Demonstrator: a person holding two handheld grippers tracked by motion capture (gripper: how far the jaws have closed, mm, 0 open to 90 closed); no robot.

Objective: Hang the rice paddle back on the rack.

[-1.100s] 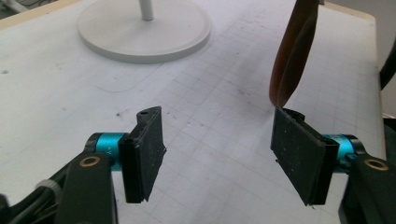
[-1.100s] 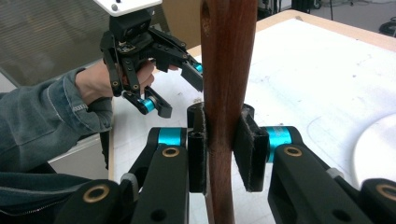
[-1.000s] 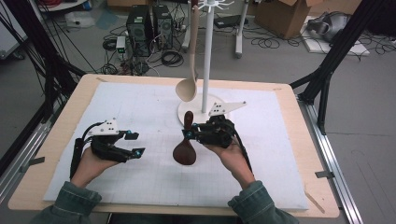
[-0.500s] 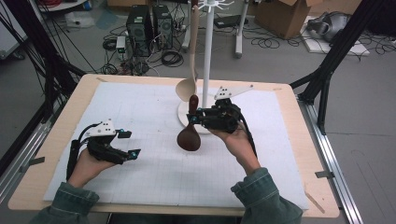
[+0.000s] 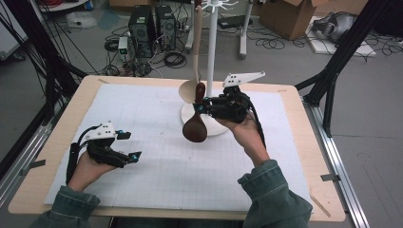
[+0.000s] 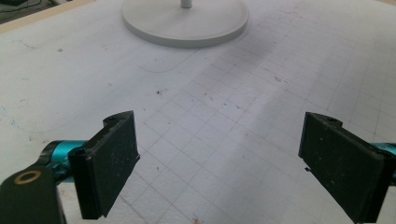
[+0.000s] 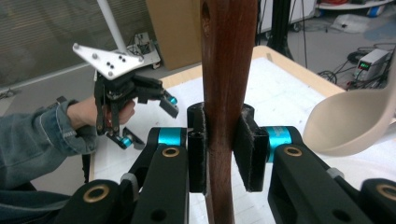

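The right gripper clamps the dark wooden spoon by its handle, raised beside the stand. The left gripper, jaws just opening wide and empty, hovers over the mat; the right gripper view reveals the hole in the spoon's handle.

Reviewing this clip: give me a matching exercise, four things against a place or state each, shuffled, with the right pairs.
Things:
1. dark wooden spoon
2. pale spoon
3. left gripper
4. stand base

States:
A. hangs on the stand, bowl down
B. round and white, flat on the mat
C. jaws wide apart, nothing between them
D. clamped by its handle in the right gripper, bowl down, above the mat

Pairs: 1-D, 2-A, 3-C, 4-B
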